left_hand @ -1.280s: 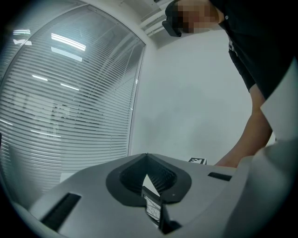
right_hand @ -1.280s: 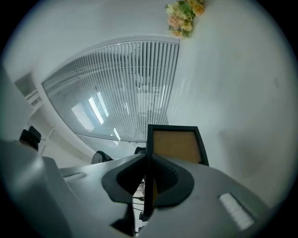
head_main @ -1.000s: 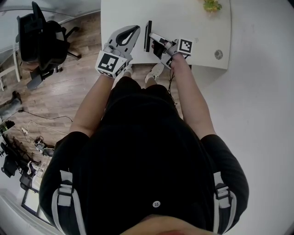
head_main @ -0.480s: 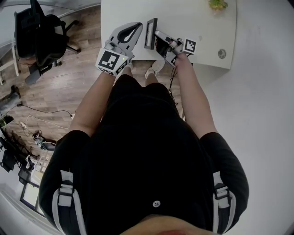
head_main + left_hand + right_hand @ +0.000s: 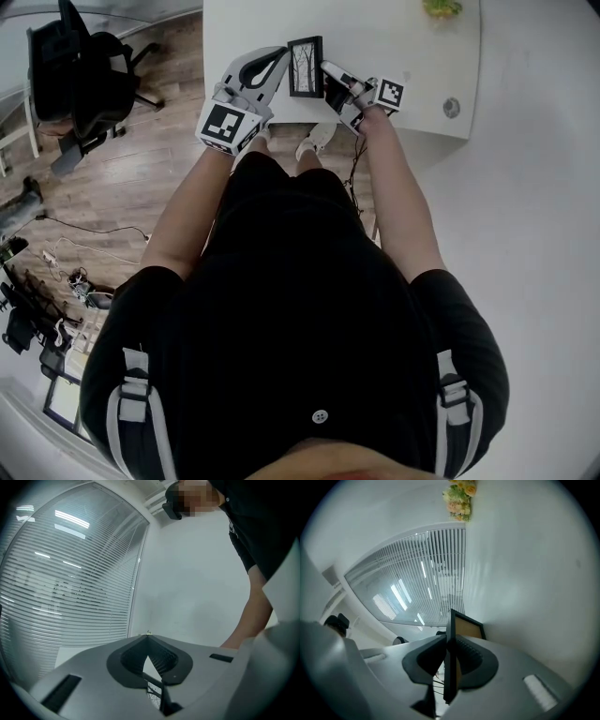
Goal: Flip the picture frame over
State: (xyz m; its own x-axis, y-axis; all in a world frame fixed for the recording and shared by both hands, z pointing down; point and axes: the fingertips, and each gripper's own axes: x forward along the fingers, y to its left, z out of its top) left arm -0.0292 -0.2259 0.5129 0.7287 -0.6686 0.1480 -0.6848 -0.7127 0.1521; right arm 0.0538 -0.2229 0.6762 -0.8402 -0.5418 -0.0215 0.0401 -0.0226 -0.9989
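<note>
My outstretched right gripper clamps the picture frame by its edge; my left gripper, closed and empty, sits alongside.

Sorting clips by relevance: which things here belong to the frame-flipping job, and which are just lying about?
Job:
frame, clamped in the right gripper
left gripper, shut, beside the frame
table

Lying about:
flowers
chair
floor cables
</note>
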